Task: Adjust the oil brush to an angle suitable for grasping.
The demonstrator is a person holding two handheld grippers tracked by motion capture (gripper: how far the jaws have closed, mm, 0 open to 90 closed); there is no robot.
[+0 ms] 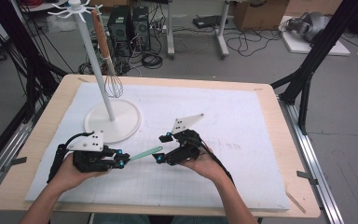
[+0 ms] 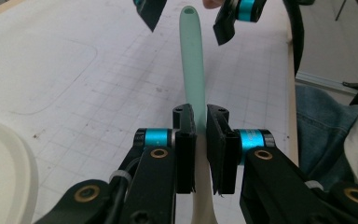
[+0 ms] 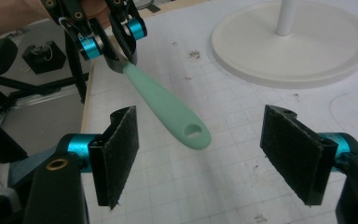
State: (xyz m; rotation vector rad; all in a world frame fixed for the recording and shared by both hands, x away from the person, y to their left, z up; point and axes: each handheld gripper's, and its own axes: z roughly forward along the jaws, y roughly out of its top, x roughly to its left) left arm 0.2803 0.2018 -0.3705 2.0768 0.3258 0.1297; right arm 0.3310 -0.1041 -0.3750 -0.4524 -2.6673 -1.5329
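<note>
The mint-green utensil handle [image 1: 145, 152] hangs just above the white mat [image 1: 242, 140], near its front middle, and the left gripper [image 1: 120, 158] has it clamped hard, pads squeezing the shaft where green meets cream. From that gripper's own view the handle [image 2: 192, 60] runs straight to twelve o'clock, its holed tip sitting between the other gripper's black fingertips [image 2: 223, 29] without touching. The right gripper [image 1: 160, 148] is spread wide; in its view the handle [image 3: 168, 108] comes in from eleven o'clock, tip between both pads [image 3: 121, 149], clear of each. Stand base [image 1: 113, 121] at ten o'clock, whisk [image 1: 112, 81] hanging on the stand.
</note>
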